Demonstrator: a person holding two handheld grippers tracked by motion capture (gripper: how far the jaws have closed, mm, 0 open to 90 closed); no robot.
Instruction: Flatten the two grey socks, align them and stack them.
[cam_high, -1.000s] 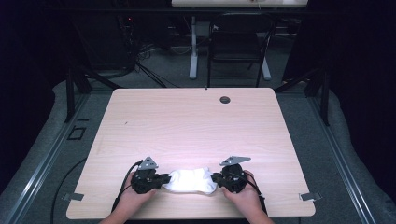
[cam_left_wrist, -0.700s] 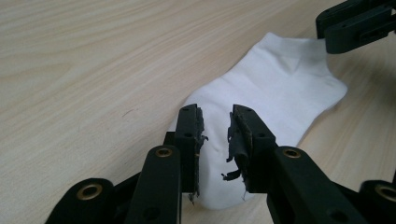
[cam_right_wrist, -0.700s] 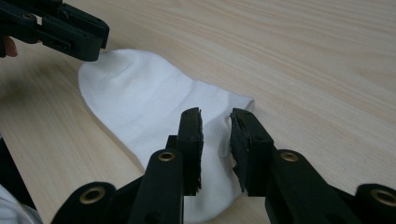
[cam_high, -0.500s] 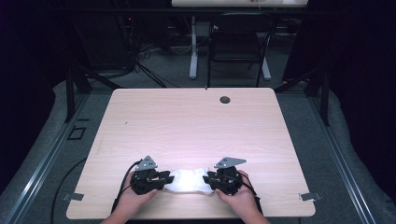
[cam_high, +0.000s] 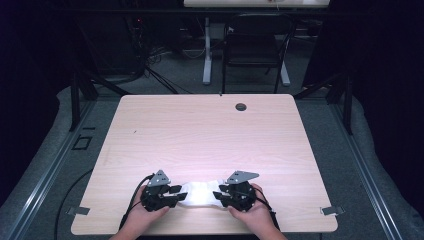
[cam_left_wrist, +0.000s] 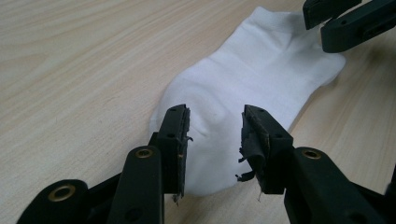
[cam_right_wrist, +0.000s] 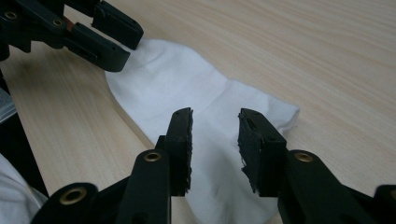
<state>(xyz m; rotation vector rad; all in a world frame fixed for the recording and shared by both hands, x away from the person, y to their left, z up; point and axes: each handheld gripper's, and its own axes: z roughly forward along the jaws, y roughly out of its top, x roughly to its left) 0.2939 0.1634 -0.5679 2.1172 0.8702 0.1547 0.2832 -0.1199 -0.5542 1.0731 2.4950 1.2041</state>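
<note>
Sock (cam_high: 199, 193) lies flat near the front edge of the table (cam_high: 210, 135), laid out, apparently just set down. Left gripper (cam_left_wrist: 212, 135) and right gripper (cam_right_wrist: 215, 135), one at each end of sock, have just been opening; jaws now parted, pads off the cloth. Sock: white soft knit, limp, rounded ends. Table: pale wood-grain laminate.

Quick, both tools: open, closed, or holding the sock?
Left tool: open, jaws just spread, over one end of the white sock, not gripping.
Right tool: open, jaws just spread, over the other end.
</note>
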